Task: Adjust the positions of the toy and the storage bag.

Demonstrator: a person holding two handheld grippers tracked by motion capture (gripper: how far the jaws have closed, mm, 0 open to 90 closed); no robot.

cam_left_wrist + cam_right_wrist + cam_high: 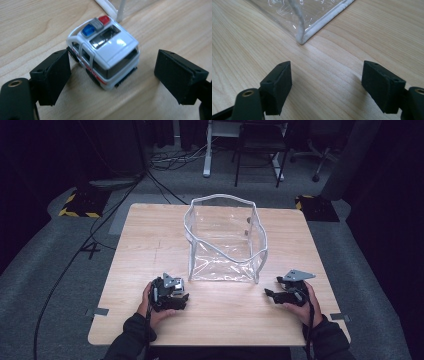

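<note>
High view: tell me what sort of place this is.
Probably a lab or recording studio, not a home. A bare wooden table stands on grey carpet with dark curtains around it, cables trail across the floor, and yellow-black hazard tape marks a floor base. Desk and chair legs stand behind.

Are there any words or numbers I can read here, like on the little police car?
Police car: red writing along its side, too blurred and partly hidden to read.
Floor left of the table: a mark like "4".
Clear bag: no writing.

Toy car [103, 51] before bag [225, 240]
</note>
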